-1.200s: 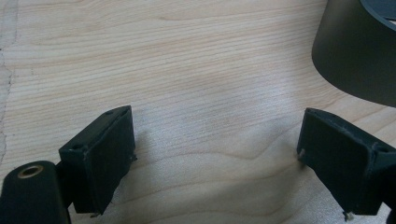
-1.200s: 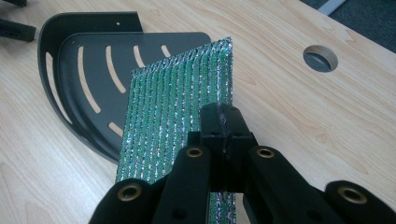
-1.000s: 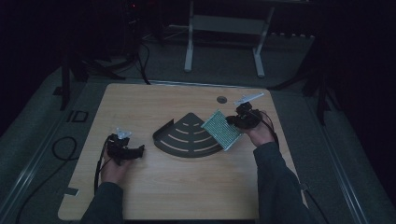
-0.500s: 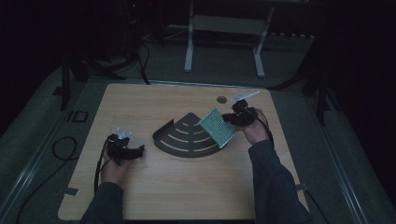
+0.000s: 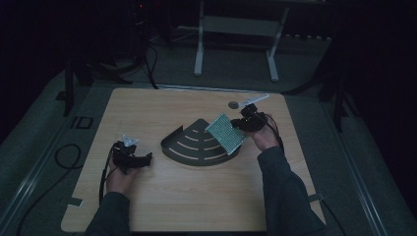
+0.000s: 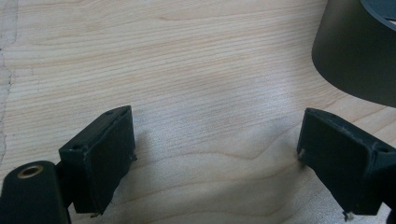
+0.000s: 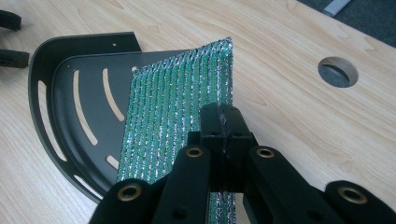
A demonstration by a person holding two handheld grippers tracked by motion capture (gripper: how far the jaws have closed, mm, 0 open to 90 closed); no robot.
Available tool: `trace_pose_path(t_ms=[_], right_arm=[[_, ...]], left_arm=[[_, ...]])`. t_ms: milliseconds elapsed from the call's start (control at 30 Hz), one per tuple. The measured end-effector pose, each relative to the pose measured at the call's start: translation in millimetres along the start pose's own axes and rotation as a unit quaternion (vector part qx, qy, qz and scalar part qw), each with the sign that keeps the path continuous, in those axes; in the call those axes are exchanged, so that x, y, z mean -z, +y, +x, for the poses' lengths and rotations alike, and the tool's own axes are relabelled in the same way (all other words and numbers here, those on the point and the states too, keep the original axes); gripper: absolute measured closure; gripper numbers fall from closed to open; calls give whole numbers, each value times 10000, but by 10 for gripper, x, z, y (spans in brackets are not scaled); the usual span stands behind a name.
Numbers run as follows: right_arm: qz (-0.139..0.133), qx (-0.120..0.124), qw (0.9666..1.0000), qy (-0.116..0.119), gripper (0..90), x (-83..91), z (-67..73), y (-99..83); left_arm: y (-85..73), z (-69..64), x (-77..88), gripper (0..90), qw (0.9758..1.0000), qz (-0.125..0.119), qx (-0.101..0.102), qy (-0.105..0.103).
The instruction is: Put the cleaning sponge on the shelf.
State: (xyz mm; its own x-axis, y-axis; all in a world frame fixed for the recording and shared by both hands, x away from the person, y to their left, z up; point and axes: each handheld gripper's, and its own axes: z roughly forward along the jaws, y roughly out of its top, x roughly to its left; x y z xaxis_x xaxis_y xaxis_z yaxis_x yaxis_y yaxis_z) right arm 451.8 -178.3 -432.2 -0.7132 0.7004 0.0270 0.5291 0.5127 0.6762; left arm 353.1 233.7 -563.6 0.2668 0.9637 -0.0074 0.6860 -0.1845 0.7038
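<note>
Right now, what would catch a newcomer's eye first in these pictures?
The glittery green and silver scouring pad, pinched at its edge in the right tool, held tilted over the black quarter-round slotted tray at mid-table. At the table's left, the left tool rests open on bare wood.
</note>
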Motion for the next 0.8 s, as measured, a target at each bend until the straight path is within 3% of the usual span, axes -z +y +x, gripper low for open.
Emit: trace_pose_path(t_ms=[800], right_arm=[[136,-25,9999,20,897,-223,23,25]], left_arm=[[1,-2,-1,115,10000,-1,7,-1]])
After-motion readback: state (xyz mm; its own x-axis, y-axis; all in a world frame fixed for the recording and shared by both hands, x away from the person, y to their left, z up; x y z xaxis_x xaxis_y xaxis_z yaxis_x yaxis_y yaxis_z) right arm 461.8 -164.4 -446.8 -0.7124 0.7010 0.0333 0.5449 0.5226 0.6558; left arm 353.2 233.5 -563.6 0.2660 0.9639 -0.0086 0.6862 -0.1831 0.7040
